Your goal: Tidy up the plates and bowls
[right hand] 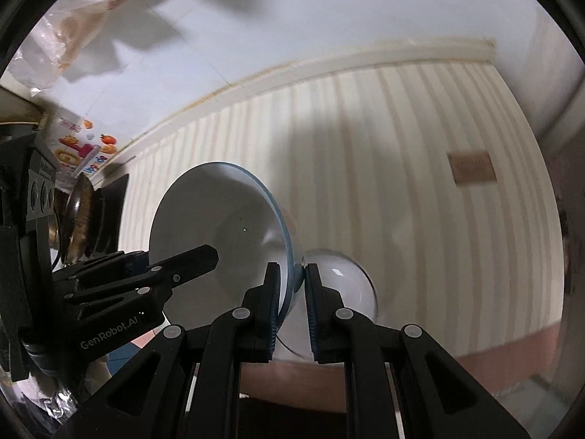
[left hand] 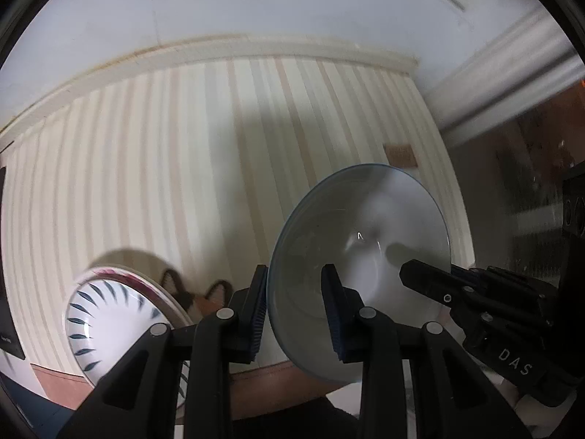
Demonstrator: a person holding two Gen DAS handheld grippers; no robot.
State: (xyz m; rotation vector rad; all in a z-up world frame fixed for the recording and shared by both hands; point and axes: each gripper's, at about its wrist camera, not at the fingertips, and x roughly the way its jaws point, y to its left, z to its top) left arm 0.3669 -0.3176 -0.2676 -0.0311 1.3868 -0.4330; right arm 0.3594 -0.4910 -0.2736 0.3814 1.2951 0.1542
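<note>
Striped tablecloth fills most of both views, cream with tan stripes, white tiled surface beyond its far edge; a brown label patch sits on the cloth to the right of the bowl.

Blue-rimmed bowl is the landmark: pale inside, thin blue edge, tipped on its side above the cloth, mouth toward the left wrist camera. In the right wrist view the same bowl shows its white inside at left and its rounded outside at right.

Left of the bowl, the patterned bowl, white with dark leaf strokes and a red-purple rim, sits tilted over a flat plate. Just behind it, between it and the blue-rimmed bowl, a cat-shaped dish with orange and black ears pokes up, partly hidden.

Left gripper: fingers on either side of the bowl's near rim, one pad outside, one inside, clamped on the wall.

Right gripper: pads pinching the bowl's rim edge between them, narrow gap filled by the rim. In the left wrist view it reaches in from the right of the bowl.

Far left of the bowl in the right wrist view: stacked dark pans and a printed packet, blurry.
</note>
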